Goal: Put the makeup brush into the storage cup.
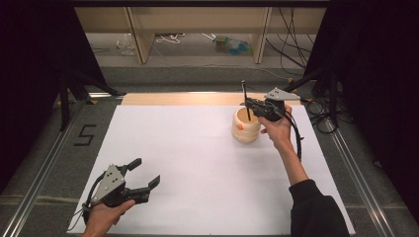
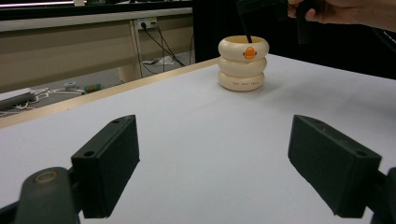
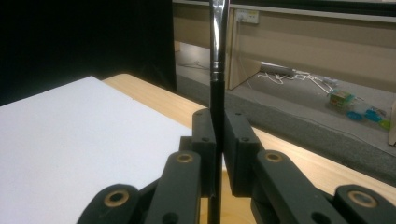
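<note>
A cream ribbed pot [image 1: 246, 126] [image 2: 243, 65] with an orange mark stands at the far right of the white sheet [image 1: 197, 163]. My right gripper [image 1: 249, 104] [image 3: 219, 135] hovers just above its rim, shut on a thin black brush [image 1: 245, 96] [image 3: 217, 60] with a metal ferrule. The brush stands upright and its lower end dips into the pot [image 2: 246, 32]. At the near left corner my left gripper [image 1: 146, 172] [image 2: 219, 168] rests low over the sheet, jaws wide open with nothing between them, pointing toward the pot.
A wooden strip [image 1: 188, 98] borders the sheet's far edge. Beyond it are table legs [image 1: 140, 34], loose cables [image 1: 291, 39] and small items on the floor. Metal rails [image 1: 44, 173] run along both sides, with a "5" marked [image 1: 85, 134] at the left.
</note>
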Demonstrator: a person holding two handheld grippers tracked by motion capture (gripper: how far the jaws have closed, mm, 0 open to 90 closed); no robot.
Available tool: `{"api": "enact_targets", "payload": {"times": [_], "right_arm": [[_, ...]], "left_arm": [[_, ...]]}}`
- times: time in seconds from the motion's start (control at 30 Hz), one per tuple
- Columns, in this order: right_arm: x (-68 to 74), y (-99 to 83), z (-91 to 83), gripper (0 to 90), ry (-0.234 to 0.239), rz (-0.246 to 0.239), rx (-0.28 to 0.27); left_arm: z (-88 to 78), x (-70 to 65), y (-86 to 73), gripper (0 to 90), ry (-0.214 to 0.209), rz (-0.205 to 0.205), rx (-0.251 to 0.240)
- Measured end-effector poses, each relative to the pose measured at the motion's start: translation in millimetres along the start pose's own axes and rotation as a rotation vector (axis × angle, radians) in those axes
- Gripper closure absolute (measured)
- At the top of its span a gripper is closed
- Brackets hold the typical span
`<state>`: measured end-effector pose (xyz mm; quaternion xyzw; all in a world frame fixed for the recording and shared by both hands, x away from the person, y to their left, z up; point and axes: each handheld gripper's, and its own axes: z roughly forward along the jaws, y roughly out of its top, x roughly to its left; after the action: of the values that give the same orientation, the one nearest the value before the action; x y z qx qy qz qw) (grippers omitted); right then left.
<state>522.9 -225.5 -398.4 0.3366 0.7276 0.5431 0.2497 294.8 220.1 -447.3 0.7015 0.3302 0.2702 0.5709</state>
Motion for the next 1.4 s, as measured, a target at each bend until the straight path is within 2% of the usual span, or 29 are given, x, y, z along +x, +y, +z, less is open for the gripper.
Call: {"api": "enact_targets", "payload": {"times": [0.77, 1.13, 1.4], "right_arm": [[-1.3, -10.3, 3.8, 84.1, 0.000, 0.031, 0.033], [-0.7, -14.2, 6.7, 84.1, -0.004, 0.015, 0.048], [0.2, -17.0, 8.1, 84.1, -0.013, 0.025, 0.063]], "left_arm": [[0.5, -0.7, -0.1, 16.3, -0.005, -0.014, -0.012], [-0.5, -0.7, 0.5, 16.4, -0.002, -0.008, -0.004], [-1.0, -0.3, 0.8, 16.4, 0.000, -0.002, -0.006]]}}
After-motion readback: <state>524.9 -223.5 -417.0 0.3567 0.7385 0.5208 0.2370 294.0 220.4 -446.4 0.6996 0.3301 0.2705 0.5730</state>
